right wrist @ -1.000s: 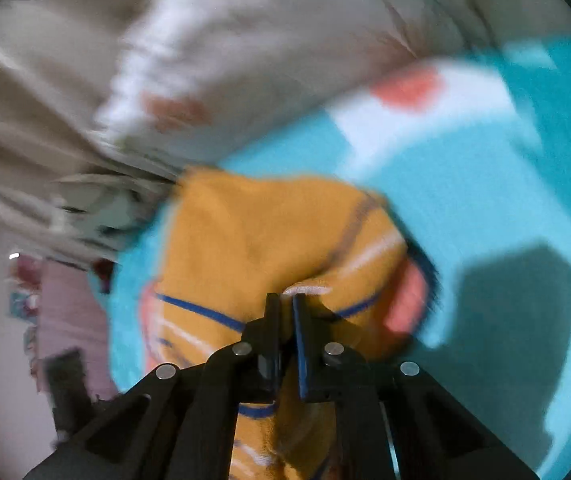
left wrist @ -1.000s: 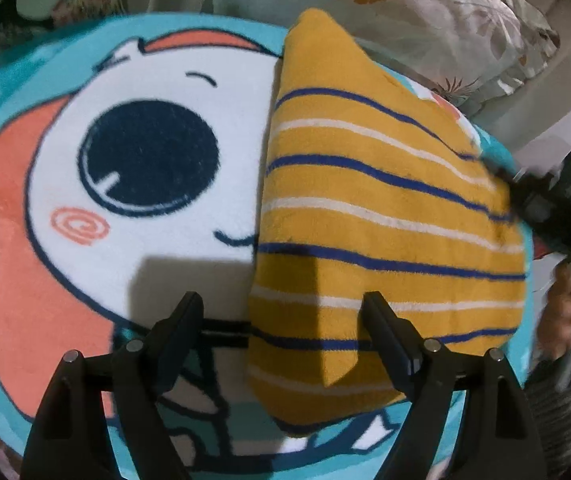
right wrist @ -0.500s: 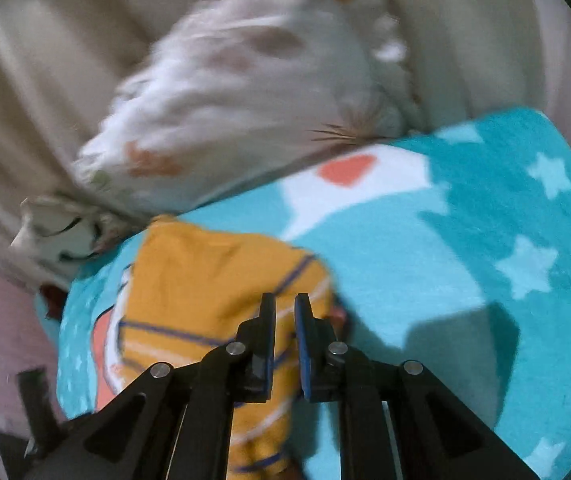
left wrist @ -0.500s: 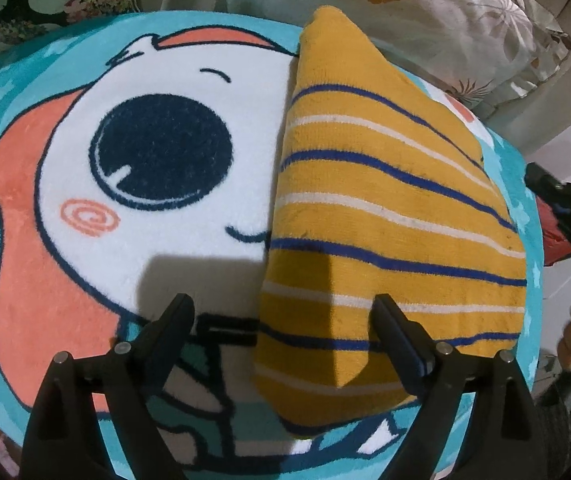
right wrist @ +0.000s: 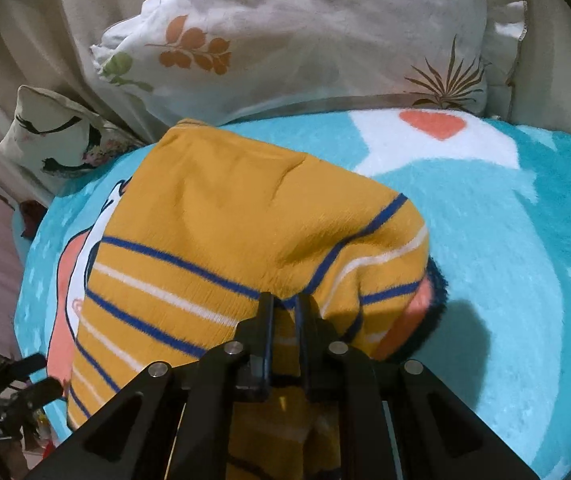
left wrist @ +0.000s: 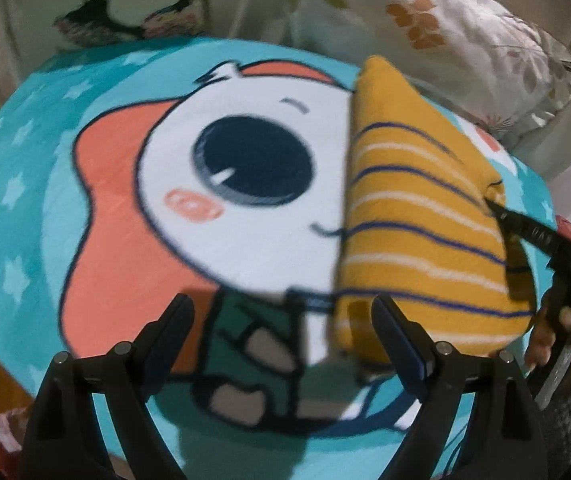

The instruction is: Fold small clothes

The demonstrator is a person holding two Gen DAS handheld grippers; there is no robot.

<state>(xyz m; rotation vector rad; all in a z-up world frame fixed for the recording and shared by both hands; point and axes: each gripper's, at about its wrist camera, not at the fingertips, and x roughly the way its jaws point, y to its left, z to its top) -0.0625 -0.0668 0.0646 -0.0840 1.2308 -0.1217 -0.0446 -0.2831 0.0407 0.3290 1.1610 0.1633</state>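
Note:
A folded yellow garment with blue and white stripes lies on the right part of a cartoon blanket. My left gripper is open and empty, low over the blanket, with its right finger at the garment's near-left corner. My right gripper is shut on the garment's right edge, where the cloth bunches up around the fingertips. In the left wrist view the right gripper reaches in from the right and pinches that edge.
The blanket shows a big-eyed cartoon face, teal with stars. A white leaf-print pillow lies behind the garment, and a smaller printed cushion to its left. A hand in a grey sleeve is at the right.
My left gripper has pulled back and shifted left, off the garment. My right gripper has come back to the garment's right edge and closed on it.

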